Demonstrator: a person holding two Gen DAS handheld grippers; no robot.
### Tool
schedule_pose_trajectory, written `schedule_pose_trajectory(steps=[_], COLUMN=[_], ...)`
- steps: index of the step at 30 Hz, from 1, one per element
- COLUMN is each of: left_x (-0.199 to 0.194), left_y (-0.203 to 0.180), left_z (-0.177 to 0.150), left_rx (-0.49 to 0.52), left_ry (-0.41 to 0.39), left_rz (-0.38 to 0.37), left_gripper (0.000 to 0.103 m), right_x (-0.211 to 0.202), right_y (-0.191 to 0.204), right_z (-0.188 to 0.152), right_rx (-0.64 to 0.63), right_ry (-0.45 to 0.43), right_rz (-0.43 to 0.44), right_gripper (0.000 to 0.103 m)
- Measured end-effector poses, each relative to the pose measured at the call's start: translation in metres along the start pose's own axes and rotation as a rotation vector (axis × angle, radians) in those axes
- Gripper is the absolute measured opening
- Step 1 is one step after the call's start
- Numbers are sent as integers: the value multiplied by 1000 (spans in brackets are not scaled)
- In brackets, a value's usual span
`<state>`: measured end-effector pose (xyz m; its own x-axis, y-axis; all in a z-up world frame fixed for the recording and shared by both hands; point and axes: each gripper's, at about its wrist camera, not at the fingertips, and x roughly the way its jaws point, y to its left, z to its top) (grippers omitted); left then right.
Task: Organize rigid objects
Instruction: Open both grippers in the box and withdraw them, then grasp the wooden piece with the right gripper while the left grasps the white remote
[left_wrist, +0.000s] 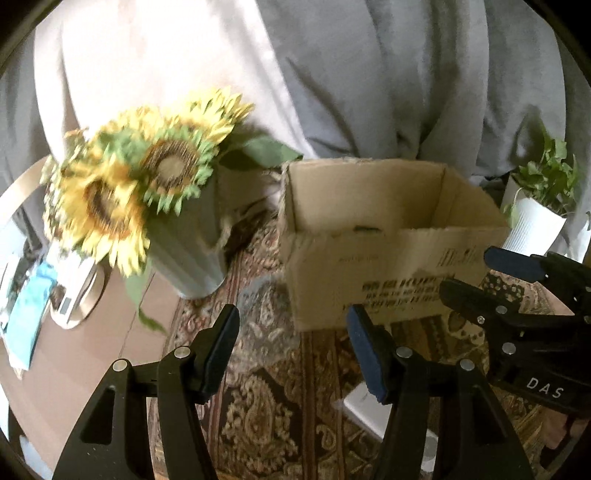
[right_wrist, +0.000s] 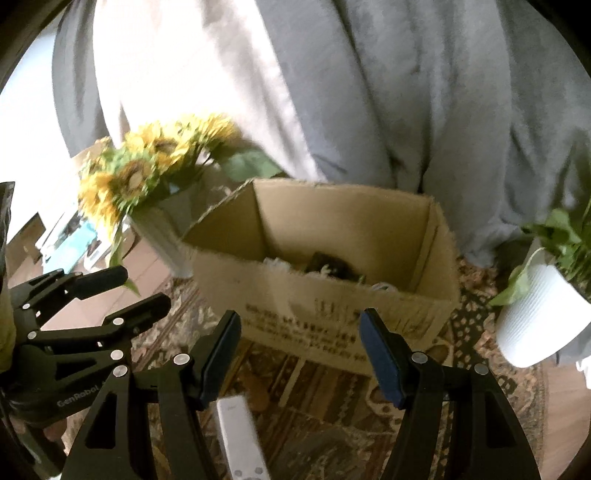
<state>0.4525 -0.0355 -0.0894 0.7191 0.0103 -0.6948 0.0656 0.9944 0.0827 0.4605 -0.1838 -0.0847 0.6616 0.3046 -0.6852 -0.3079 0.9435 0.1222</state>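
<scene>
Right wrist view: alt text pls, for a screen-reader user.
Open right gripper, holding nothing, faces an open cardboard box on a patterned rug, with a white remote lying below it. Sunflowers in a vase stand left of the box, a white potted plant right.

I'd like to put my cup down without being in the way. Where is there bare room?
The patterned rug between the sunflower vase and the cardboard box is bare. Brown floor left of the rug is open too. It is crowded nearer, around the white remote, and between the box and the white plant pot.
</scene>
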Motion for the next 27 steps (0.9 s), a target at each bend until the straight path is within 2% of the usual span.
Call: schedule_pose_trajectory(steps=[4, 15, 22, 27], left_x=[4, 28, 37, 41], left_y=[3, 5, 8, 6], left_z=[-16, -54, -71, -75], left_rx=[-28, -76, -100, -125], left_ry=[31, 171, 222, 244], left_rz=[36, 58, 82, 84], left_gripper=[61, 62, 62, 62], right_x=[9, 45, 76, 92], right_y=[5, 14, 16, 15], right_z=[-10, -37, -52, -56], right_rx=[-20, -78, -85, -76], right_ry=[35, 157, 232, 270], right_rz=[29, 147, 208, 236], right_gripper=[68, 65, 58, 57])
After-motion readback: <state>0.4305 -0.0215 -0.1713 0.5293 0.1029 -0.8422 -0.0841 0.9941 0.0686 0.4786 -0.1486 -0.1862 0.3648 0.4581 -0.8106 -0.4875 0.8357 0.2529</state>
